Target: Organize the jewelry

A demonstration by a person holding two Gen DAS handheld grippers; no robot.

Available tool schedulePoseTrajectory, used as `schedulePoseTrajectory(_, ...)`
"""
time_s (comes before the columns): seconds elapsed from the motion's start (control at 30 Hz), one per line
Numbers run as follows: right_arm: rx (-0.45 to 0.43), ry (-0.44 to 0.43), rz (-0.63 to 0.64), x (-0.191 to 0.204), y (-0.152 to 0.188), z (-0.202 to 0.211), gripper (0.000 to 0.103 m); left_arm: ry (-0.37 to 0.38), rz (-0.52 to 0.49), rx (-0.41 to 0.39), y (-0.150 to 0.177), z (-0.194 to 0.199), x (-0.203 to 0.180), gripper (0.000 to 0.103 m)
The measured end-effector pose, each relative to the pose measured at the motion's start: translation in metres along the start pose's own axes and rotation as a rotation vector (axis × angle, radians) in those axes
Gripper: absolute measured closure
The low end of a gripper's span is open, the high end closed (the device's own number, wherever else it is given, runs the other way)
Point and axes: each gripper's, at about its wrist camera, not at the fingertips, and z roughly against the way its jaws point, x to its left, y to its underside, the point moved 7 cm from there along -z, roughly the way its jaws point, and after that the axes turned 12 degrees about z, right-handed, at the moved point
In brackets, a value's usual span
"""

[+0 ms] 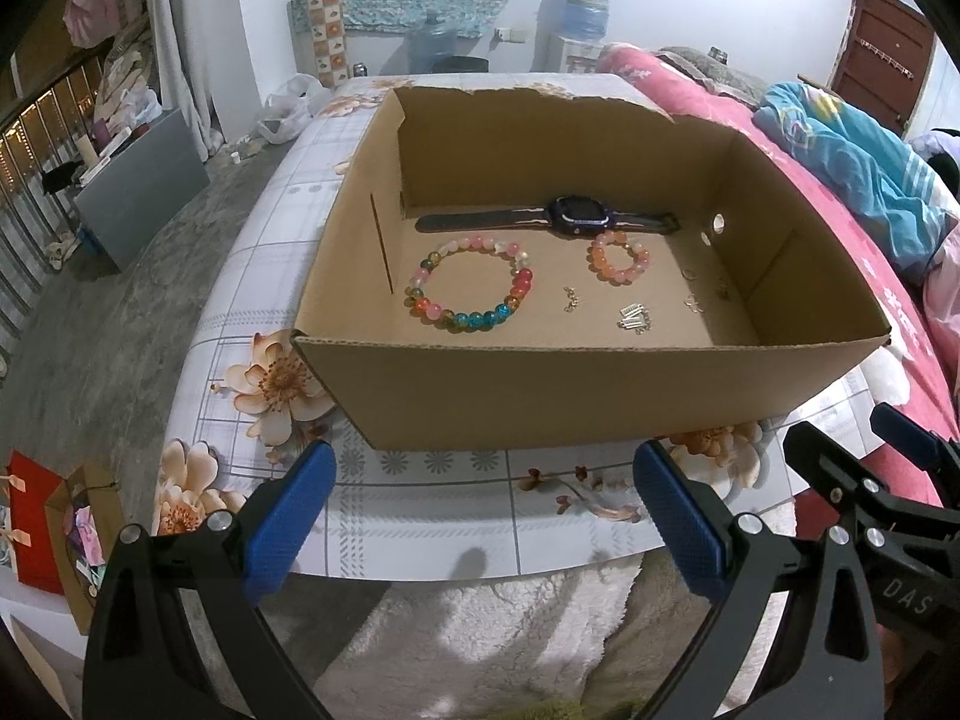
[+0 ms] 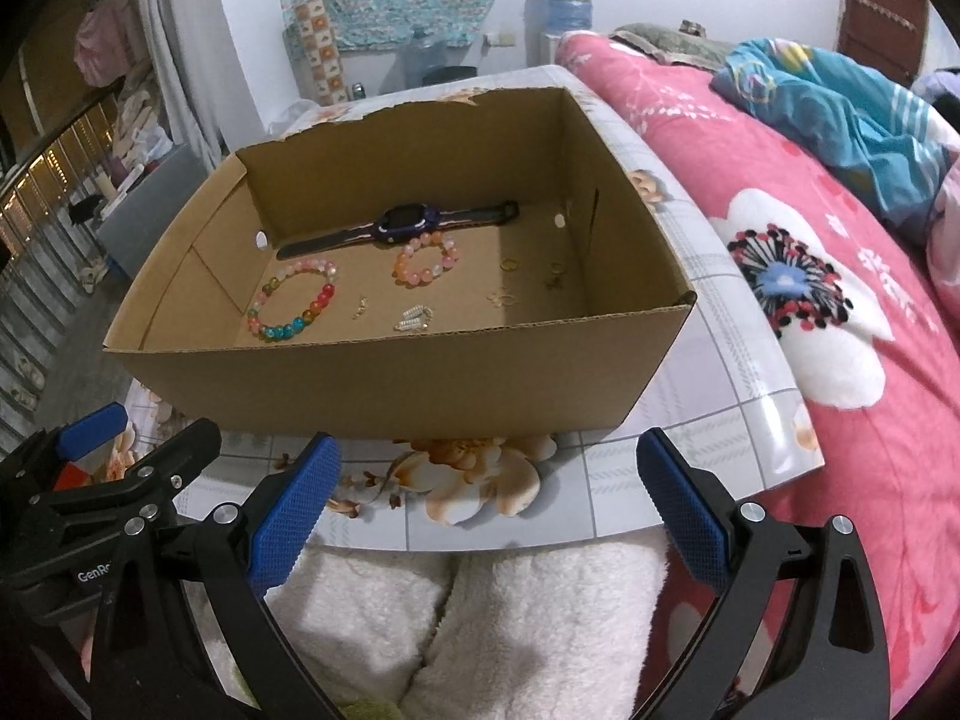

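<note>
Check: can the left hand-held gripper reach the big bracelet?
Probably yes. The left hand-held gripper is open and empty; the box is open-topped, and the big bracelet lies clear. It must clear the near wall.

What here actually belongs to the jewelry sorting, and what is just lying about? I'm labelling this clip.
Belongs to the job:
cardboard box
watch
multicolour bead bracelet
pink bead bracelet
small metal pieces
left gripper, open
right gripper, open

Just lying about:
pink bedspread
blue blanket
water jug
red gift bag
</note>
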Motion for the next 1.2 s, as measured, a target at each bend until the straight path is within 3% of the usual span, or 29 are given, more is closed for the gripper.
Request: schedulePoseTrajectory(1.2,-0.005,-0.001,0.000,-0.0029,-0.0001,0.0009,0.008,0.001,0.000,0.003,-0.0008,0.0000,-0.0008,0.006)
